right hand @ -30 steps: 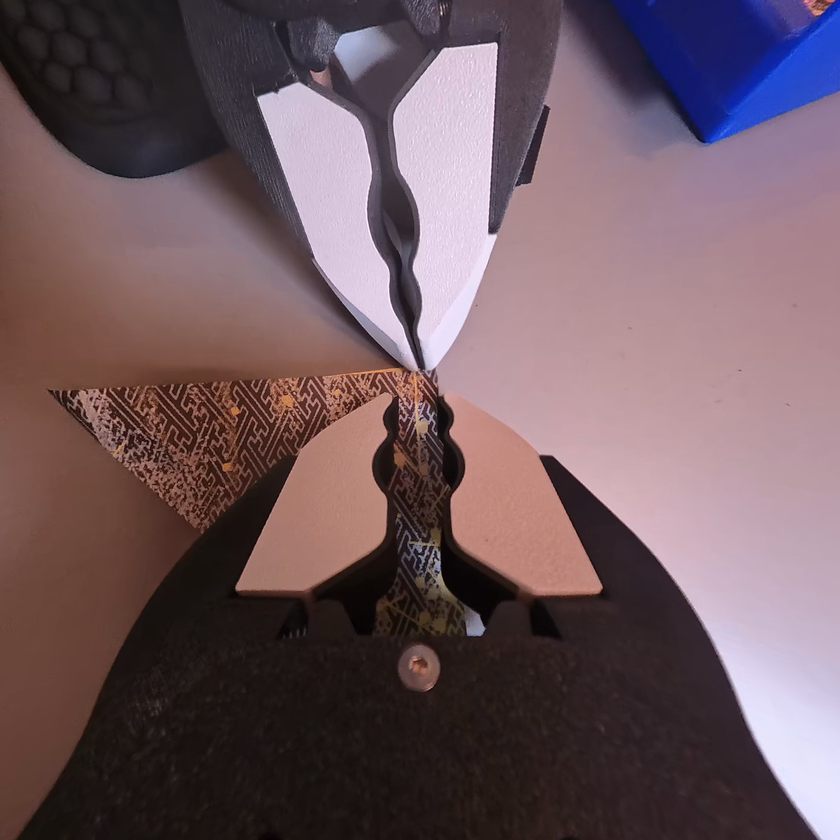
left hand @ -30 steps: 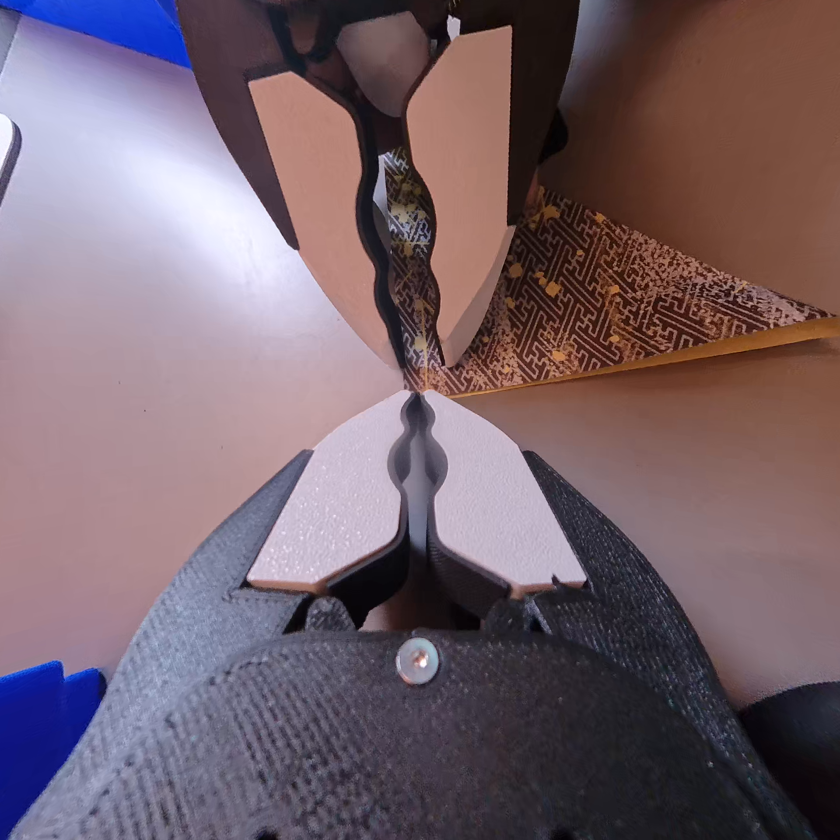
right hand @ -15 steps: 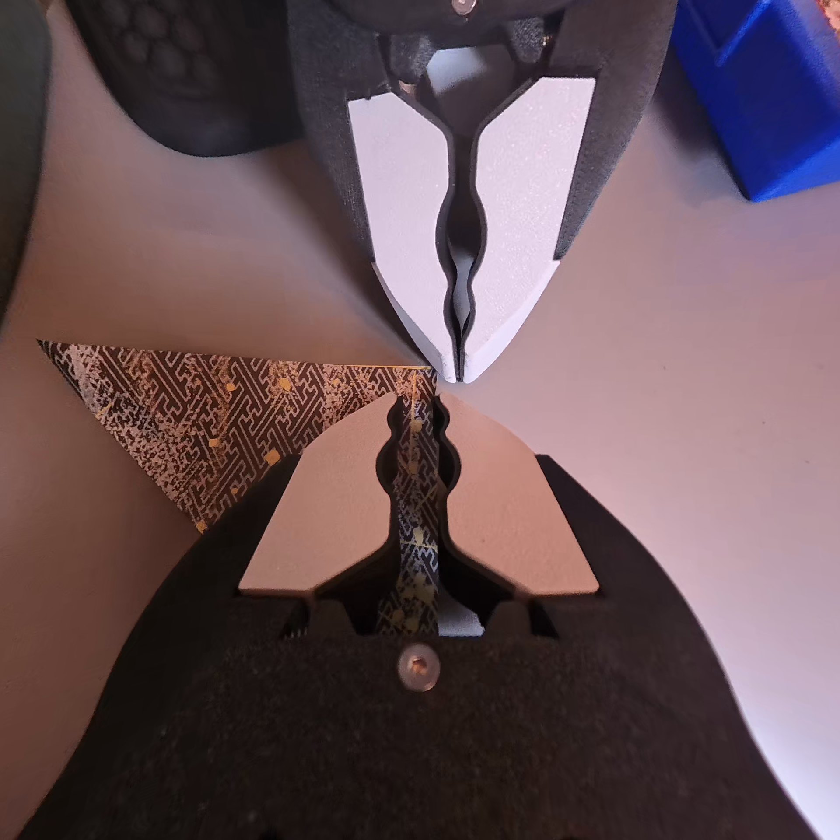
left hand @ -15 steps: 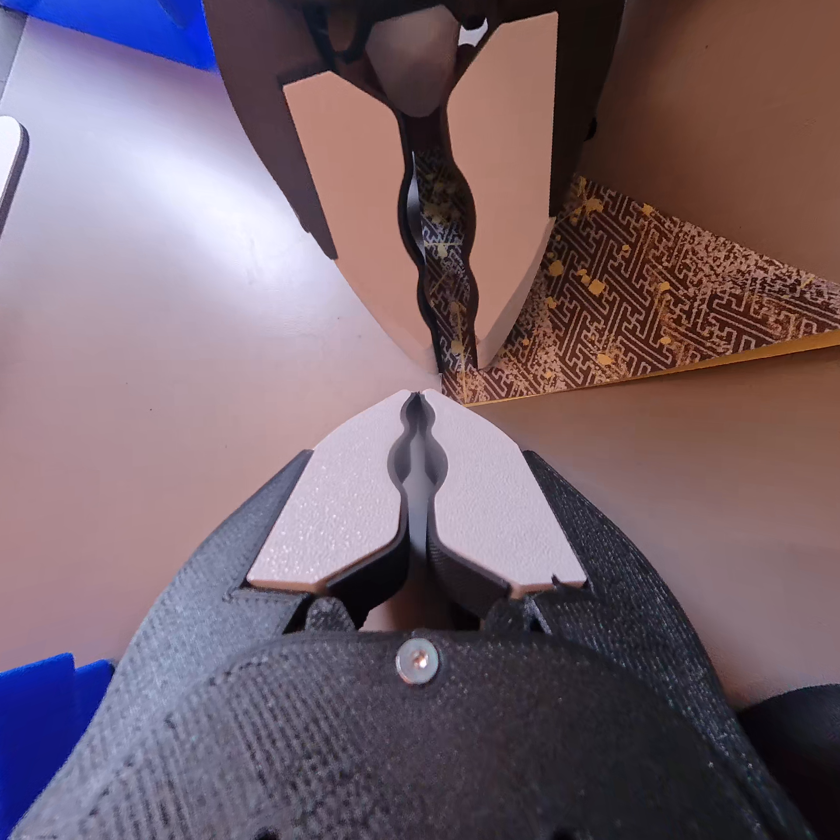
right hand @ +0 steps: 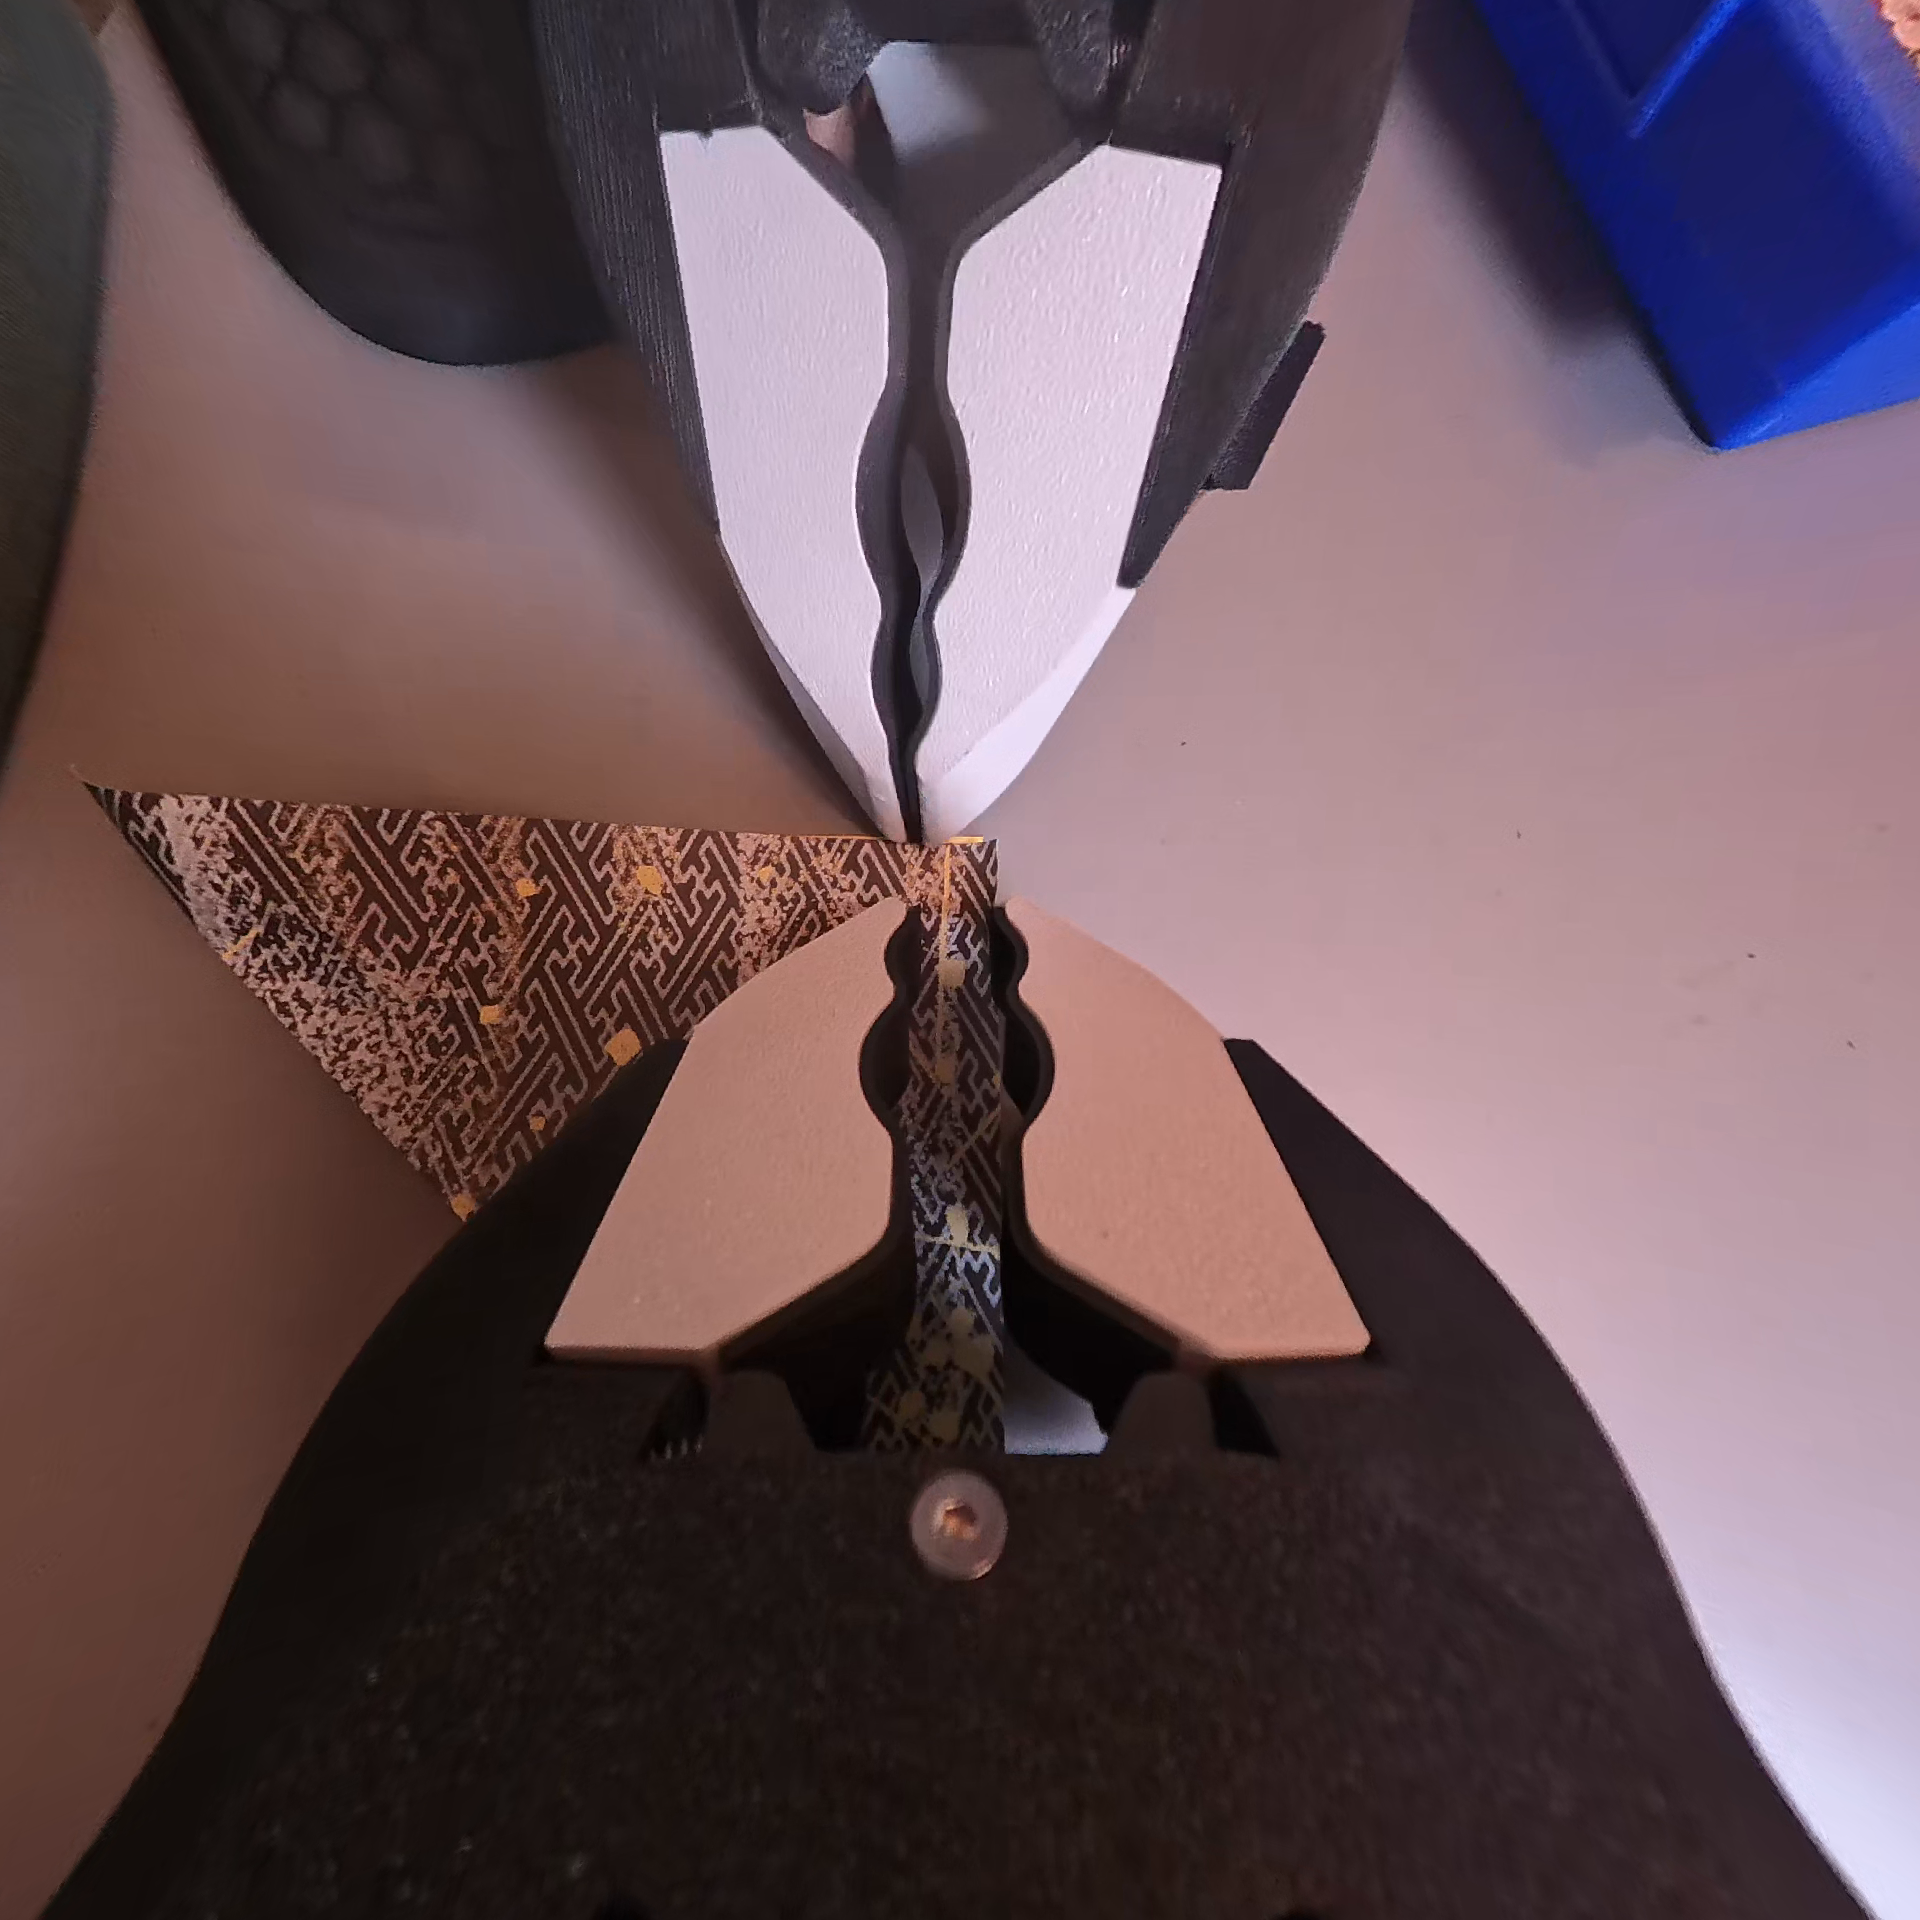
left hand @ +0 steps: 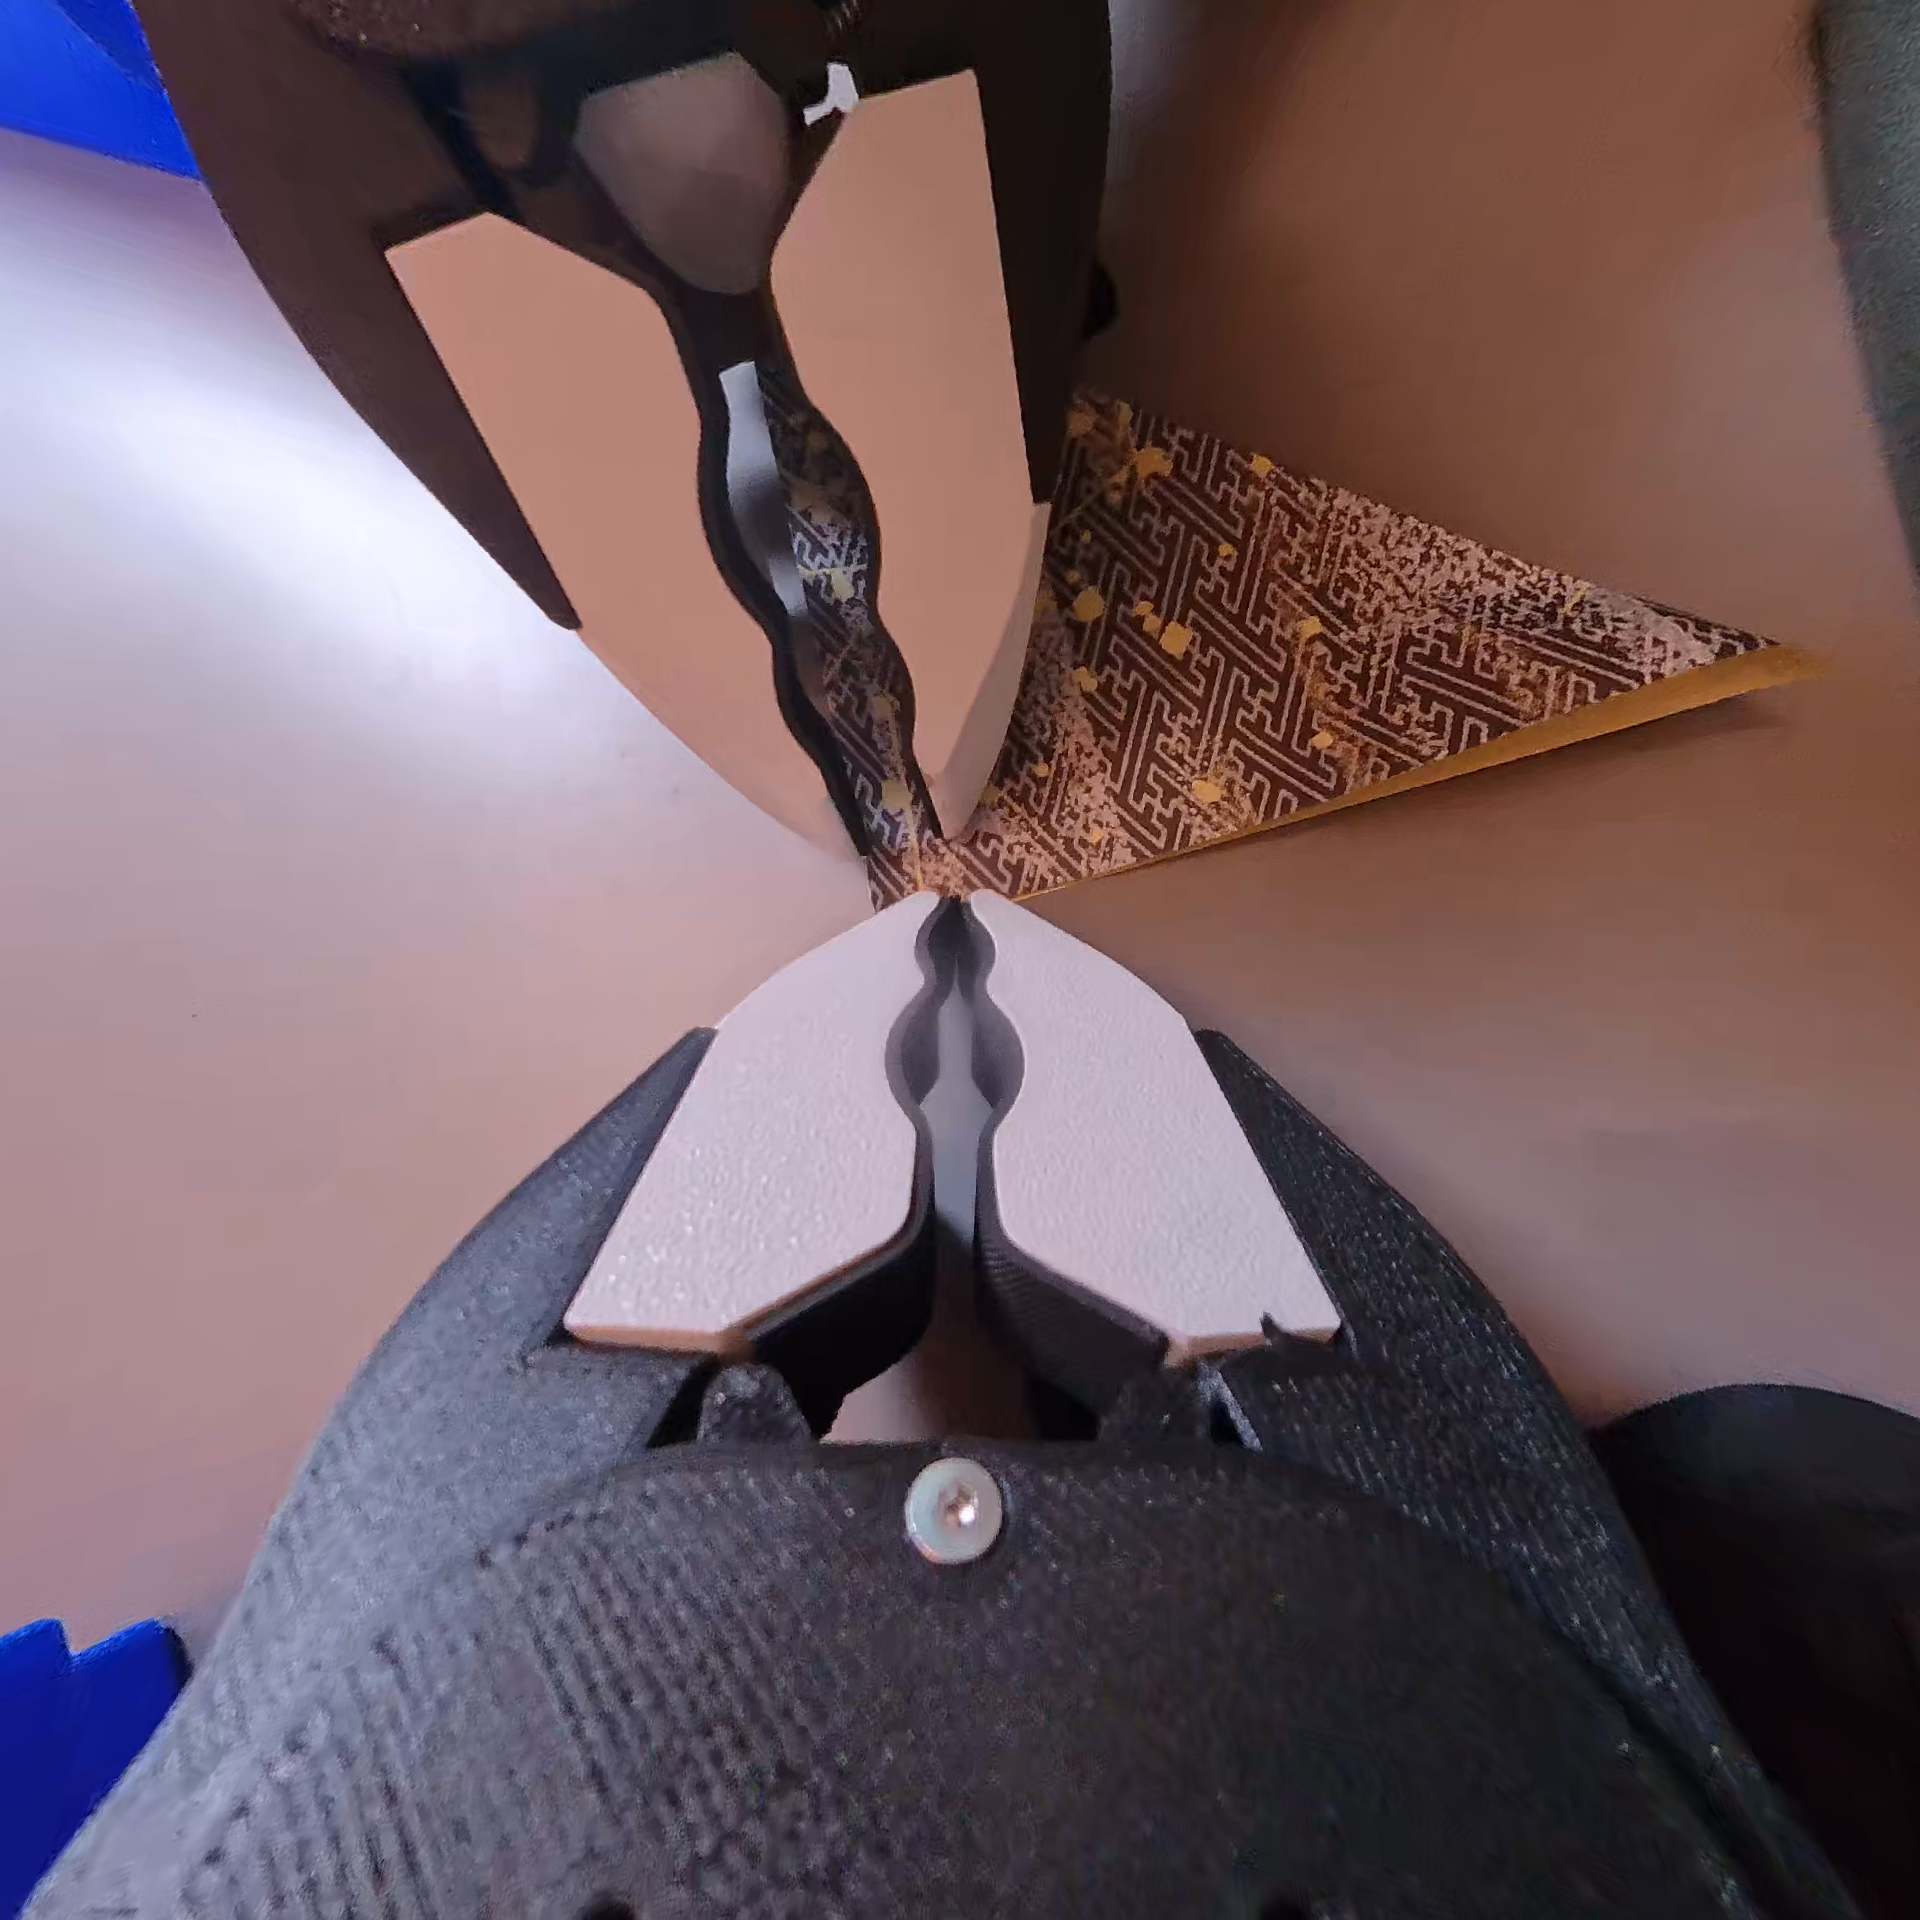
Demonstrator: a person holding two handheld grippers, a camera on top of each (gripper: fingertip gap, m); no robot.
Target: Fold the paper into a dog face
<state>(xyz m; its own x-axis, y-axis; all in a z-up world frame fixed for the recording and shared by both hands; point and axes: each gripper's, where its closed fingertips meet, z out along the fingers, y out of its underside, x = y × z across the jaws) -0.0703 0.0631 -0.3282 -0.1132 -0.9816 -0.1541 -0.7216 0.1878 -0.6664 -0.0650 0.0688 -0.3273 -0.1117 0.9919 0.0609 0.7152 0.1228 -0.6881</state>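
right gripper [right hand: 951, 914] clamped on upturned paper [right hand: 468, 966] flap | left gripper [left hand: 951, 904] closed, empty, tips touching fold corner (nearer) | triangle extends toward right gripper's left

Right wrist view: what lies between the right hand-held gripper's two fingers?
A raised flap of the patterned paper, standing between its fingers, in the right wrist view.

Brown-and-gold key-patterned paper [right hand: 436, 935]
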